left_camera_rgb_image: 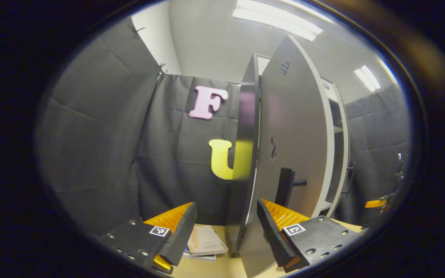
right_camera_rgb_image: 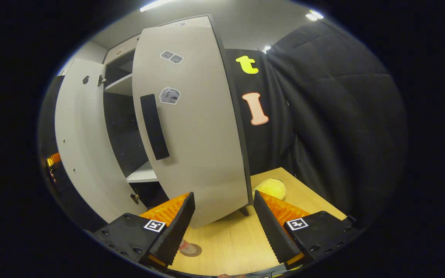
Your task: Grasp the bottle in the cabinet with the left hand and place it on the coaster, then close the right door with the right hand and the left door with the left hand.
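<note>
Two cabinet doors stand ajar. Left gripper view: left gripper, fingers spread and empty, straddles the left door's edge; books lie on the bench. Right gripper view: right gripper, likewise spread and empty, before the right door; one yellow object, half hidden.

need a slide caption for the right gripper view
Open hand-held gripper faces the half-open right cabinet door above the wooden table, a yellow plush object beside it.
</note>
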Demonstrator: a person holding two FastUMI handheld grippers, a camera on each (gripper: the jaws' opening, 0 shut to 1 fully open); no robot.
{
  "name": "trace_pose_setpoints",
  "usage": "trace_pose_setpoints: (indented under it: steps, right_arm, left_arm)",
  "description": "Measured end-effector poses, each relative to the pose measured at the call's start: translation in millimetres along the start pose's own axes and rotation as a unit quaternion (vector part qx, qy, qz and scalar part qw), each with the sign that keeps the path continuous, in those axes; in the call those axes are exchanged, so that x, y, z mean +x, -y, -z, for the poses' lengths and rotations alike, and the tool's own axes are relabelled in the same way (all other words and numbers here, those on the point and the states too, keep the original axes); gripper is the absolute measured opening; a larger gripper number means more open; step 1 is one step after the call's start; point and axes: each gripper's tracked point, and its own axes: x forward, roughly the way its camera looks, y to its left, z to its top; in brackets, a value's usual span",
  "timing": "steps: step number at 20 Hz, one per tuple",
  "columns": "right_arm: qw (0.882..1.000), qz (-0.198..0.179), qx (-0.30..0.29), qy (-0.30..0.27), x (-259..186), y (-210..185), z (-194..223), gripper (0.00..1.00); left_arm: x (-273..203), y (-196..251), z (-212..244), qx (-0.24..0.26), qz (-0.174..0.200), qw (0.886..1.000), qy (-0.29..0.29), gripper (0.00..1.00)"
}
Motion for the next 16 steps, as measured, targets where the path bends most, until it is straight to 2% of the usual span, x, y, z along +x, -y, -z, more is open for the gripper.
trace_pose_setpoints:
  steps: [2,3,4,7,8,9,16]
  right_arm:
    - [1.0,0.011,0.002,0.001,-5.2,7.9,3.7,0.98]
    - [1.0,0.016,0.003,0.002,-6.9,10.2,4.4,0.98]
    - [1.0,0.019,0.006,0.002,-7.9,12.2,4.9,0.98]
    - [1.0,0.015,0.009,-0.003,-9.5,10.8,10.1,0.98]
    - [1.0,0.015,0.005,-0.004,-10.5,9.6,12.3,0.98]
    - [1.0,0.015,0.001,-0.004,-10.8,8.6,14.4,0.98]
    - [1.0,0.025,0.002,-0.005,-15.2,10.9,23.8,0.98]
  left_arm:
    - [3.5,-0.9,-6.4,0.01,-0.006,1.0,0.009,0.9]
    - [1.6,1.5,-5.1,0.013,-0.004,1.0,0.008,0.97]
    - [4.1,1.9,-3.0,0.014,-0.002,1.0,0.006,0.9]
    - [6.0,3.4,-4.3,0.033,0.003,0.999,0.003,0.9]
    - [7.2,4.4,-3.8,0.037,0.006,0.999,0.002,0.97]
    - [7.9,5.7,-4.1,0.038,0.01,0.999,0.001,0.9]
    - [11.0,11.9,1.6,0.009,0.048,0.999,-0.016,0.9]
